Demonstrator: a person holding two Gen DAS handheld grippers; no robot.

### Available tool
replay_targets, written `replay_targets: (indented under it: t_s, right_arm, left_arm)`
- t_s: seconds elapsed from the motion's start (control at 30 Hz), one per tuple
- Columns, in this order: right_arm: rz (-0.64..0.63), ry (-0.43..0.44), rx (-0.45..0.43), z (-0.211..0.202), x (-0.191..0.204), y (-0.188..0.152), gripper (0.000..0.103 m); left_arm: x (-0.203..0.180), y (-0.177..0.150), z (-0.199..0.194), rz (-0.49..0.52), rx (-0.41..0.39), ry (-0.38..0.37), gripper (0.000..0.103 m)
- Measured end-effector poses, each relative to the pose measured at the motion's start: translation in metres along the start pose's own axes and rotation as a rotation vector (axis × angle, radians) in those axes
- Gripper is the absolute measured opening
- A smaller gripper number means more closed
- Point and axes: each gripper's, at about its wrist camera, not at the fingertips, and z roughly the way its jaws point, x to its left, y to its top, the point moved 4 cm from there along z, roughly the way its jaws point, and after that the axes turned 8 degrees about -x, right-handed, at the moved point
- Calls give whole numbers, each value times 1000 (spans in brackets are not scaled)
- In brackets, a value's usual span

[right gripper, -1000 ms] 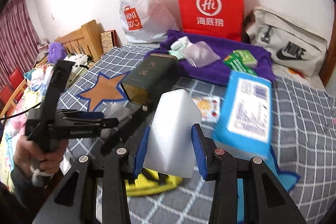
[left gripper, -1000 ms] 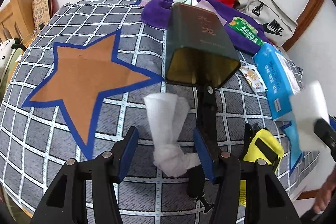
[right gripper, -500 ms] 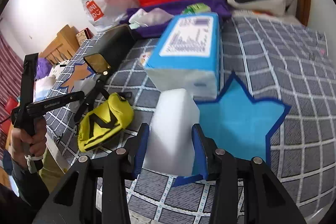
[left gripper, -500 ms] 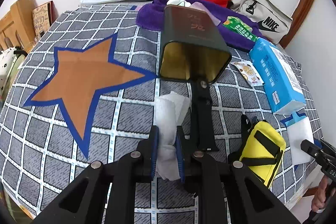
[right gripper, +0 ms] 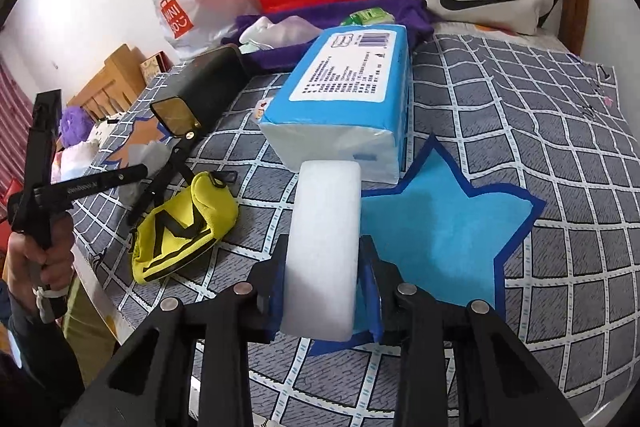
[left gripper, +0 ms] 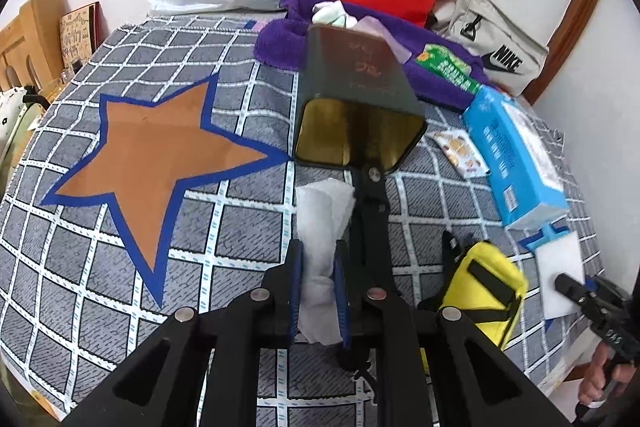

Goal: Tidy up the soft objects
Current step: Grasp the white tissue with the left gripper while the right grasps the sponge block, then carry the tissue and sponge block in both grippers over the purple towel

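Note:
My left gripper [left gripper: 319, 267] is shut on a crumpled white tissue [left gripper: 323, 219] that lies on the grey checked cloth, just right of the orange star [left gripper: 160, 155]. My right gripper [right gripper: 326, 287] is shut on a white foam sponge [right gripper: 324, 239] and holds it low over the left edge of the blue star [right gripper: 448, 215]. The sponge also shows in the left wrist view [left gripper: 560, 275] at the right edge. The left gripper shows in the right wrist view [right gripper: 92, 183] with the tissue [right gripper: 148, 155].
A dark green tin [left gripper: 360, 95] lies on its side behind the tissue, with a black tripod [left gripper: 370, 227] in front. A yellow pouch [right gripper: 184, 223], a blue tissue pack [right gripper: 348, 95], a purple towel [left gripper: 288, 43], and bags at the back wall stand around.
My left gripper has closed on the white tissue. My right gripper has carried the sponge right and down to the blue star's edge.

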Motion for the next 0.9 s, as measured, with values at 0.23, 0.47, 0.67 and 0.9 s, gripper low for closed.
replay_targets:
  t_s: [0.23,0.47,0.67,0.9]
  right_arm:
    - [-8,29,-35,-15,5,10,32]
    - [-21,56,-98,-39,17,36,33]
    - [-45,46,-130,-48,23,57,33]
    - [-90,58,-161,-56,33,80,33]
  left_arm:
    - [-6,11,-15,3,-26,-9,15]
    - [-13,29,-32,-4,-61,-32,15]
    - [-19,44,-43,13,-79,-33,15]
    - [-18,64,-57,8,-116,-23,15]
